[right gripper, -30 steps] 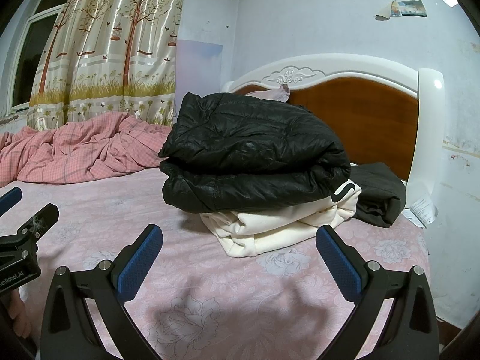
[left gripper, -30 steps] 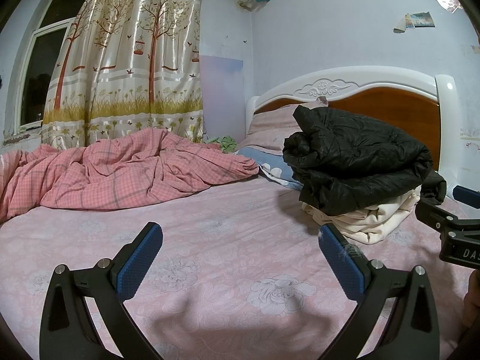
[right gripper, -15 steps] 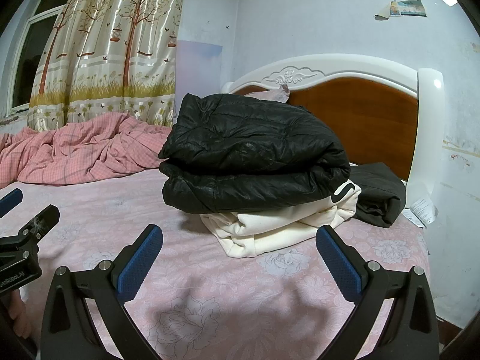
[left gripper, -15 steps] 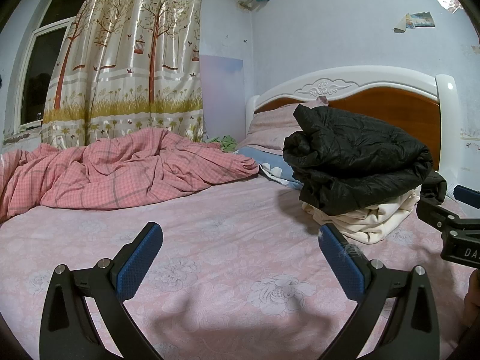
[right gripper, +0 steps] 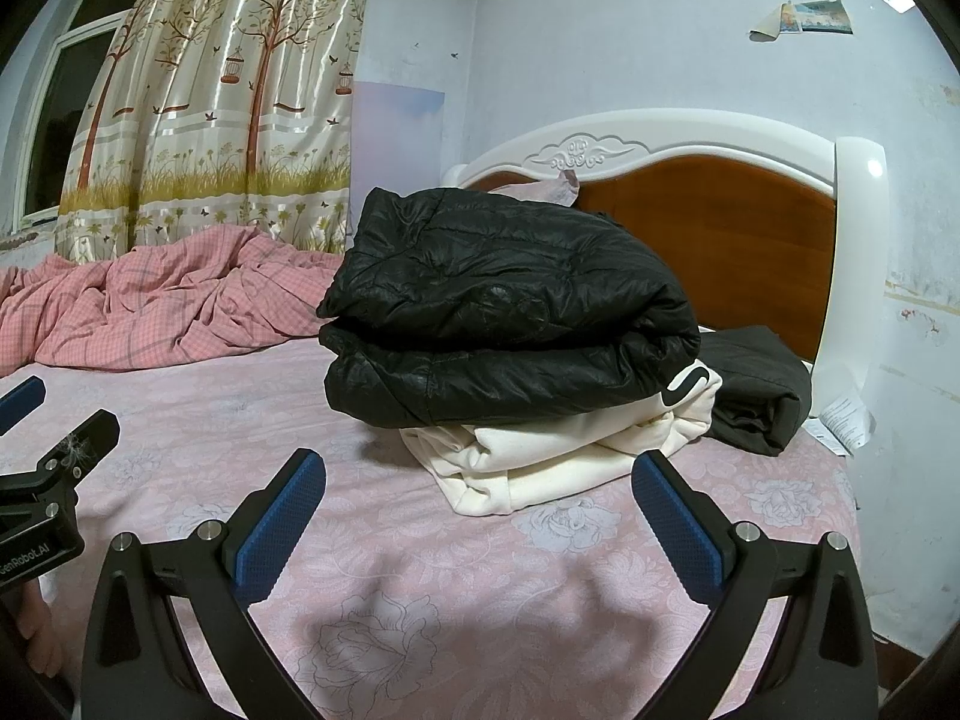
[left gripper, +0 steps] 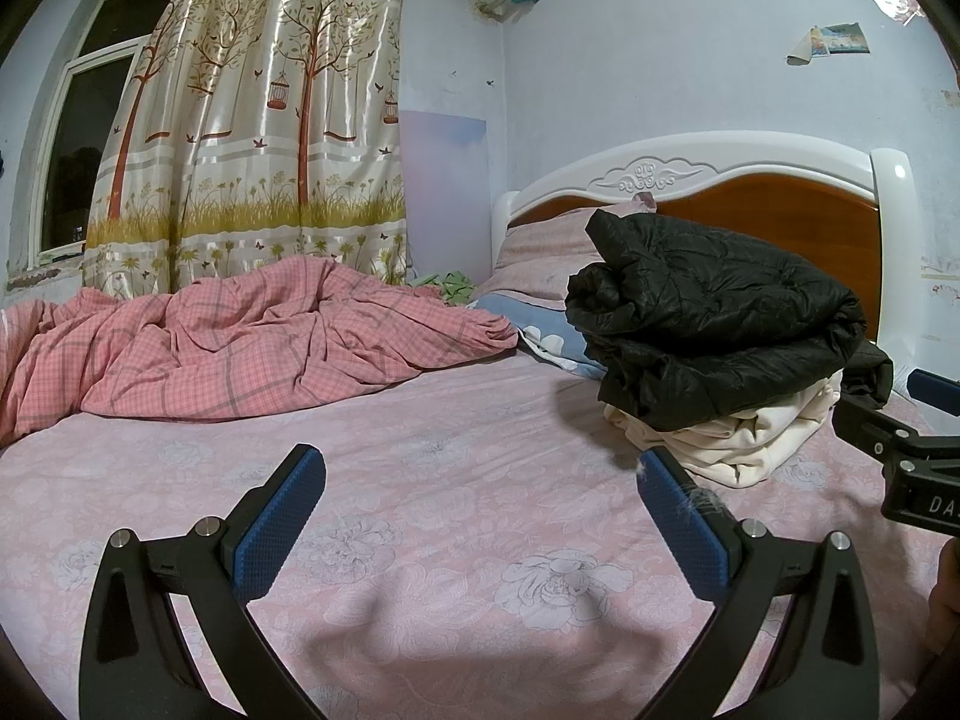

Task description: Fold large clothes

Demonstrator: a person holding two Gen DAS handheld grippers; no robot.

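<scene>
A folded black puffer jacket (right gripper: 504, 312) lies on top of a folded cream garment (right gripper: 564, 450), stacked on the pink bed near the headboard. The same black jacket (left gripper: 720, 318) and cream garment (left gripper: 738, 438) show at the right in the left wrist view. A second dark folded garment (right gripper: 756, 384) sits behind the stack, to its right. My right gripper (right gripper: 480, 492) is open and empty, just short of the stack. My left gripper (left gripper: 483, 489) is open and empty over bare sheet, left of the stack.
A rumpled pink checked quilt (left gripper: 240, 342) fills the far left of the bed. Pillows (left gripper: 546, 252) lean on the white and wood headboard (right gripper: 720, 204). A curtain (left gripper: 258, 120) and window stand behind. The bed's right edge meets the wall (right gripper: 900, 360).
</scene>
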